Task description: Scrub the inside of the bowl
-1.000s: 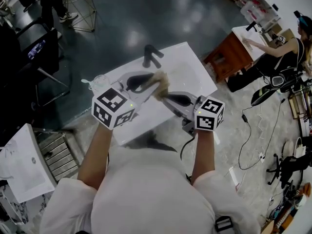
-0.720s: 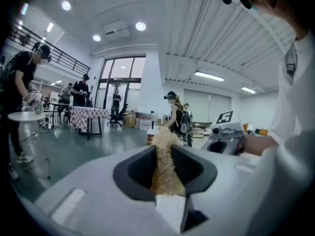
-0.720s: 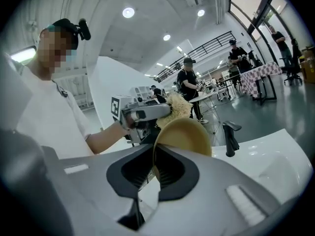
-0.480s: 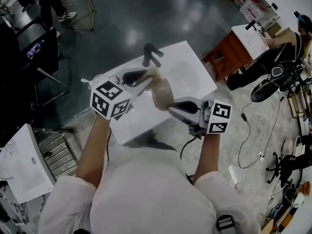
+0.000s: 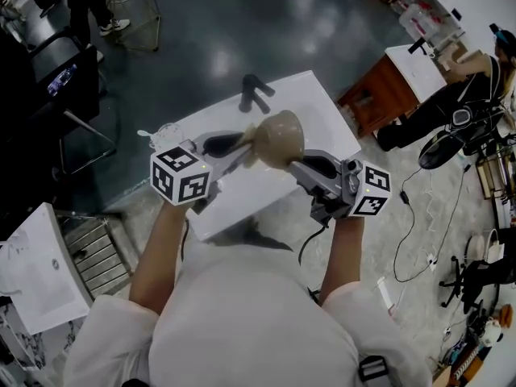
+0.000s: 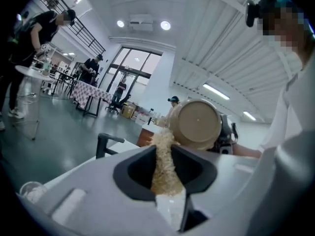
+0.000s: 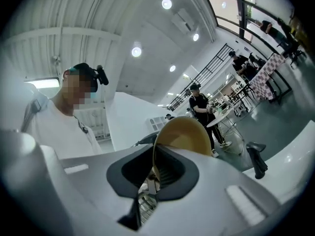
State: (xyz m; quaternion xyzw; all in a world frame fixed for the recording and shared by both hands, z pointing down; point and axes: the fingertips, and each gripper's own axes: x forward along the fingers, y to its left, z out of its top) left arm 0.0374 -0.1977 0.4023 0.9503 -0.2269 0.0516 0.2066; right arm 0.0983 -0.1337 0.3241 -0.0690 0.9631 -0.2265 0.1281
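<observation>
Bowl (image 5: 278, 138), rim clenched in right tongs (image 7: 152, 175), should turn mouth-first toward the scrubber (image 6: 162, 151) that the left tongs (image 5: 239, 145) grip.

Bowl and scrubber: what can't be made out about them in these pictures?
- Bowl's whole inside: the left gripper view shows only its underside, the right gripper covers part with its jaws, and the head view is too small.
- Whether the scrubber touches the bowl: its tip merely overlaps the bowl's edge in the left gripper view, and the head view is too small.
</observation>
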